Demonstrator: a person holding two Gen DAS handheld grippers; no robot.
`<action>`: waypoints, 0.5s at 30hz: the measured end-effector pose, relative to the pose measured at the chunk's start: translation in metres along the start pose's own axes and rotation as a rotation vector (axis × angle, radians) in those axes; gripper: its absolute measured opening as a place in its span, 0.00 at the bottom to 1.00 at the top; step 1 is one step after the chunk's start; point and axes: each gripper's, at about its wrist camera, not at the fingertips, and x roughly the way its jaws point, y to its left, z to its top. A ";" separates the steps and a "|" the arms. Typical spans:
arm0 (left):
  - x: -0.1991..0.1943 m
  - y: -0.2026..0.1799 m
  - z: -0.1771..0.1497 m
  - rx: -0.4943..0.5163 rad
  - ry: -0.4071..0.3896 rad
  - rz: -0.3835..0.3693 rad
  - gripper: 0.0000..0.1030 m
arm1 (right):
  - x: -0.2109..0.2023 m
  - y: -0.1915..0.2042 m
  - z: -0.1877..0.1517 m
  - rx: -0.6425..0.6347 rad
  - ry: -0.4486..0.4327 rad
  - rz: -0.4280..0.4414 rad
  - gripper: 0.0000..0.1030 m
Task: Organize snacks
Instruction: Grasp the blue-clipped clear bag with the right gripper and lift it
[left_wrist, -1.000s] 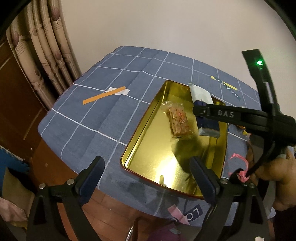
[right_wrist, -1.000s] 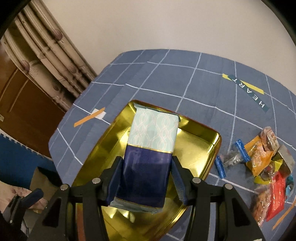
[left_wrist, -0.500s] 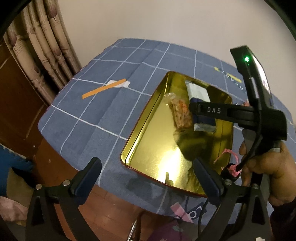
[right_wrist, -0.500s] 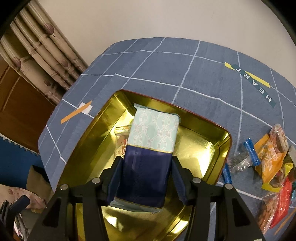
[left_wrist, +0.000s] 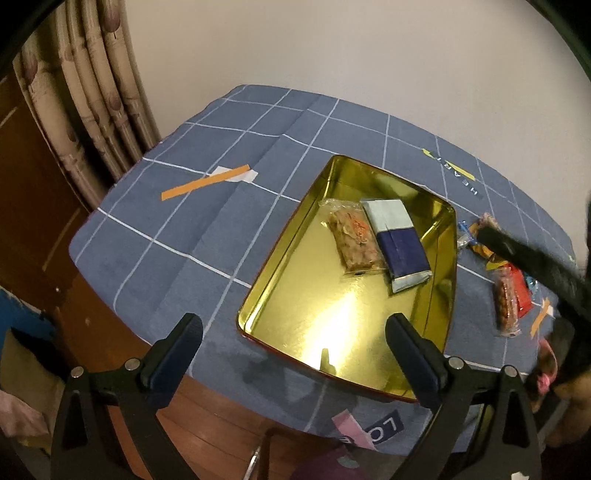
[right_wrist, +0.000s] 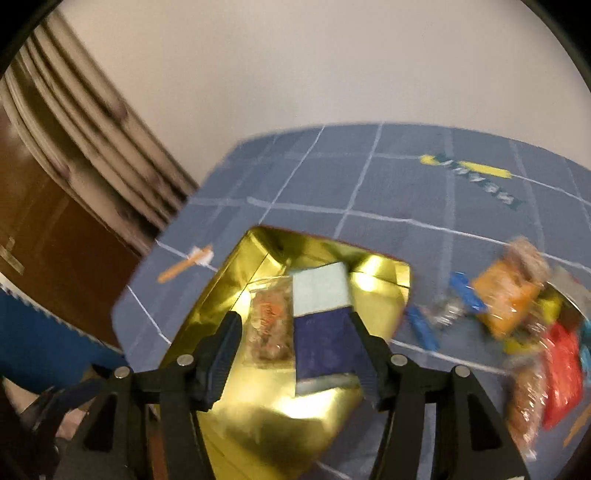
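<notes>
A gold tray (left_wrist: 280, 295) sits on the blue checked tablecloth. In it lie a clear packet of brown snacks (left_wrist: 352, 236) and, beside it on the right, a mint-and-navy packet (left_wrist: 397, 243). My left gripper (left_wrist: 295, 347) is open and empty above the tray's near edge. My right gripper (right_wrist: 295, 350) is open; the mint-and-navy packet (right_wrist: 325, 325) lies in the tray (right_wrist: 266, 424) below it, against the right finger in view. The right wrist view is blurred. The right gripper's arm shows at the right of the left wrist view (left_wrist: 532, 258).
A pile of loose snack packets (right_wrist: 528, 321) lies on the cloth right of the tray, also in the left wrist view (left_wrist: 506, 288). An orange strip (left_wrist: 205, 186) is taped left of the tray. Curtains and a wooden door stand at the left. The table edge is near.
My right gripper has opened and let go of the mint-and-navy packet, which now lies in the tray beside the brown snack packet. The right gripper has pulled back to the right.
</notes>
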 end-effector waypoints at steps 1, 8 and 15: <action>0.000 -0.001 -0.001 -0.001 0.001 -0.003 0.95 | -0.012 -0.012 -0.005 -0.014 -0.010 -0.013 0.57; 0.001 -0.014 -0.006 0.047 0.005 0.016 0.95 | -0.015 -0.046 -0.001 -0.229 0.103 -0.104 0.56; 0.005 -0.018 -0.005 0.066 -0.003 0.034 0.95 | 0.035 -0.040 0.017 -0.456 0.203 -0.204 0.53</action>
